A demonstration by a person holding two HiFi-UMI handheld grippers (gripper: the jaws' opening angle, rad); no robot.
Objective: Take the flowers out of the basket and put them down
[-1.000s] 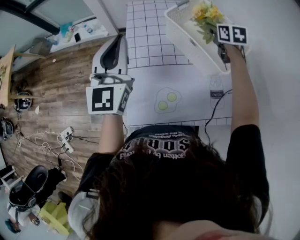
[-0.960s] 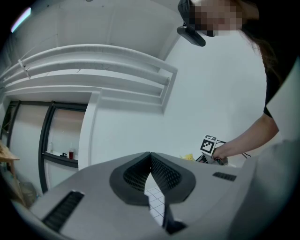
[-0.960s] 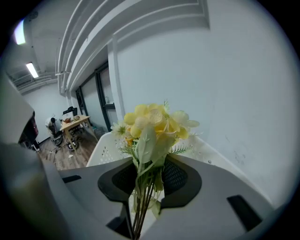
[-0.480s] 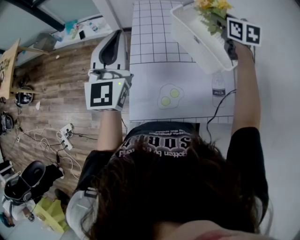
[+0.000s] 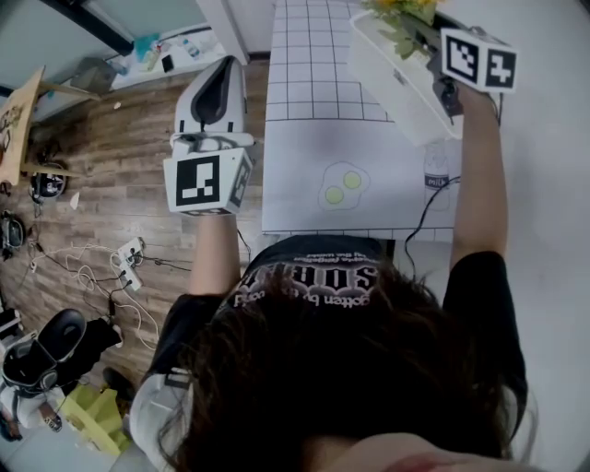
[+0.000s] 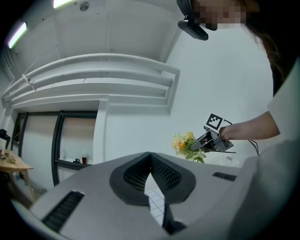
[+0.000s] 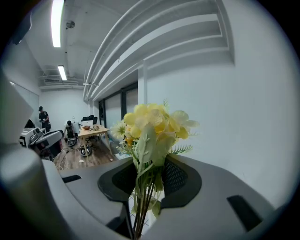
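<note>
My right gripper (image 7: 147, 165) is shut on the green stems of a bunch of yellow flowers (image 7: 152, 125). The blooms stand upright above its jaws. In the head view the flowers (image 5: 403, 13) are at the top edge, over the white basket (image 5: 406, 78), with the right gripper (image 5: 426, 41) under its marker cube. How far they are above the basket I cannot tell. The left gripper view shows the flowers (image 6: 186, 145) held in the air. My left gripper (image 5: 224, 74) hangs off the table's left side over the floor. Its jaws (image 6: 150, 157) are shut with nothing between them.
The white table mat (image 5: 313, 55) has a grid at the back and printed fried eggs (image 5: 343, 182) and a milk bottle (image 5: 436, 171) near the front. A black cable (image 5: 419, 221) runs from the right arm. Wooden floor with cables and a power strip (image 5: 129, 267) lies left.
The right gripper has carried the flowers further up and toward the top of the head view. The left gripper has stayed in about the same place.
</note>
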